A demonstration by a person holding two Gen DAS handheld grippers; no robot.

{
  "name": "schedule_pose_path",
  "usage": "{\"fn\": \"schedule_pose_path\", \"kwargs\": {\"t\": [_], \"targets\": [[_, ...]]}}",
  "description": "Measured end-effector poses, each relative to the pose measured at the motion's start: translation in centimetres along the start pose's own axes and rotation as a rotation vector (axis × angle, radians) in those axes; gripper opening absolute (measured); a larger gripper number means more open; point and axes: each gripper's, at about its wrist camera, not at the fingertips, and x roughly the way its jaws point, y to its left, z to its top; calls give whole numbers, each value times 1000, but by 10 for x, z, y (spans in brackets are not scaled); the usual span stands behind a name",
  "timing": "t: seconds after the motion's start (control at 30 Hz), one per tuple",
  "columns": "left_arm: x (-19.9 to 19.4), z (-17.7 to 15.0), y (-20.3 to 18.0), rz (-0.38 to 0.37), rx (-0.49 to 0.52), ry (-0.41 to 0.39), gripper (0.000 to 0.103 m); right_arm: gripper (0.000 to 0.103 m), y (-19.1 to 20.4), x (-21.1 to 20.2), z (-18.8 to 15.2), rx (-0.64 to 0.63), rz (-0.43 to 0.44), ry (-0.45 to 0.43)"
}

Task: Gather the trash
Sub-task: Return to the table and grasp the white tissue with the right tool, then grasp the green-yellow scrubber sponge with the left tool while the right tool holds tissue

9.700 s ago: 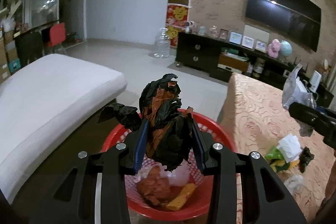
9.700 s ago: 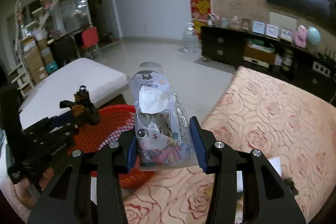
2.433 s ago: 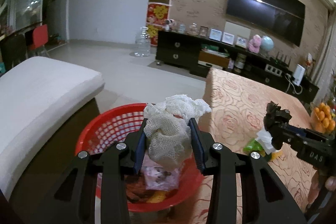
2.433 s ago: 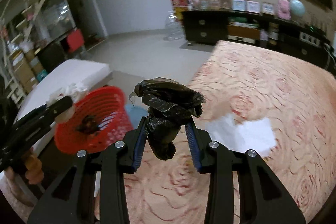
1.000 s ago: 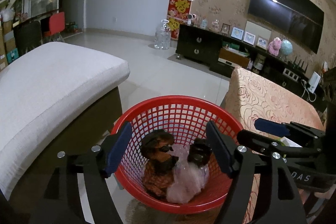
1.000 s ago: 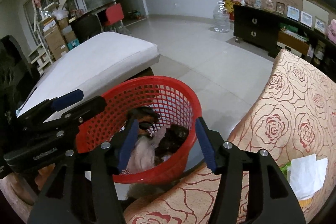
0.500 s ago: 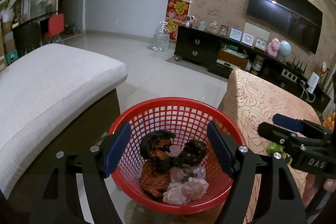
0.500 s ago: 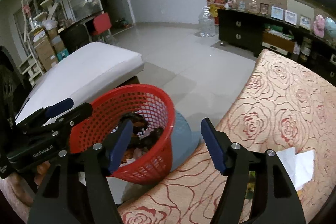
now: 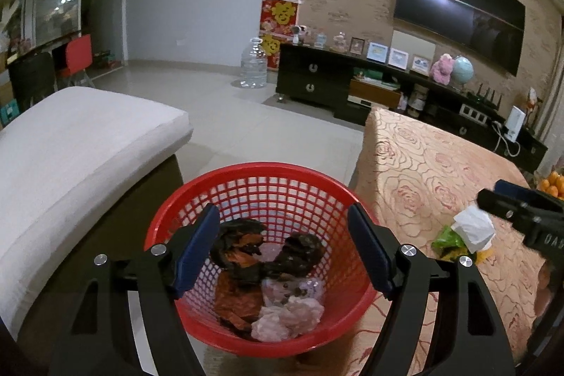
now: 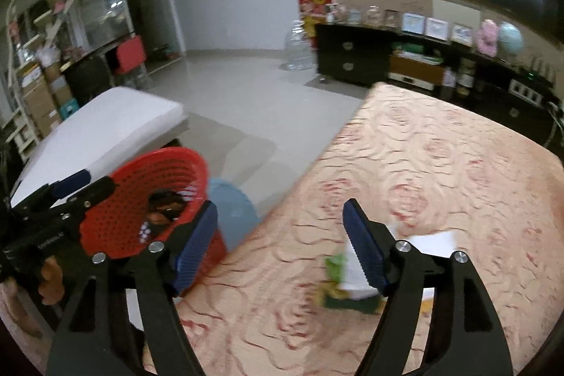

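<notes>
handling the leftovers: the remaining trash pile (image 10: 347,284) looked light and soft, a white crumpled paper (image 9: 474,228) over a green wrapper (image 9: 446,239), with something yellow beneath; judged easy to crush, unlikely to break, and apt to slide on the cloth if nudged.
where to grip: best guess was across the bunched white paper where it stood highest, or the crinkled edge of the green wrapper; a flat white sheet (image 10: 435,242) just behind the pile looked harder to lift, so its raised edge seemed the place.
trash location: the pile lay on the rose-patterned tabletop (image 10: 440,171), near the edge that faced the red basket (image 9: 261,177); the basket, beside the tabletop, held dark bags and pale wads.
left tool (image 9: 280,251): spread wide, holding nothing, hovering over the basket's mouth.
right tool (image 10: 280,244): spread wide, holding nothing, above the tabletop, with the pile just beside its right-hand finger.
left view alone: showed the basket's contents from above and the pile's colours sharply, with the right tool's tip near the white paper.
right view alone: blurred, but showed the flat sheet, a pale blue object (image 10: 232,217) behind the basket, and the left tool by the basket rim.
</notes>
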Motion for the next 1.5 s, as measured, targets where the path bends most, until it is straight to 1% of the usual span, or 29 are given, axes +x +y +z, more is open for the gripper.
{"fn": "schedule_pose_path", "kwargs": {"t": [0.2,0.33,0.43,0.47,0.53,0.63,0.8,0.83,0.87,0.9,0.93,0.97,1.0,1.07,1.1,1.17,1.27,1.5], "targets": [[0,-1,-21,-41,27,6,72,76,-51,-21,-16,111,-65,-3],[2,-4,-40,-63,58,13,72,79,-76,-20,-33,174,-103,24],[5,-7,-54,-77,87,19,72,81,-79,-11,-39,172,-112,44],[6,-8,-58,-81,97,21,72,84,-78,-8,-40,171,-106,49],[7,-11,-66,-86,113,27,72,86,-74,1,-43,168,-81,59],[9,-14,-75,-95,136,34,72,87,-67,14,-46,144,-72,76],[11,-17,-84,-101,159,36,72,85,-65,33,-50,138,-100,94],[11,-17,-84,-102,159,36,72,79,-67,35,-49,142,-100,95],[11,-17,-84,-103,160,37,72,69,-68,37,-49,144,-95,101],[11,-17,-85,-103,161,36,72,64,-70,39,-48,146,-86,113],[11,-18,-84,-104,161,35,72,55,-72,43,-49,150,-80,132],[11,-18,-84,-104,161,35,72,49,-73,46,-51,155,-84,145],[11,-18,-84,-104,161,35,72,46,-75,47,-52,160,-88,151],[11,-18,-85,-103,160,34,72,34,-81,48,-55,197,-80,159],[11,-18,-85,-104,160,34,72,31,-84,47,-56,211,-74,157],[11,-17,-86,-104,159,33,72,24,-90,41,-55,240,-71,142],[11,-18,-85,-103,161,33,72,16,-96,29,-51,260,-71,108],[12,-19,-92,-102,182,37,72,9,-97,5,-42,261,-28,57]]}}
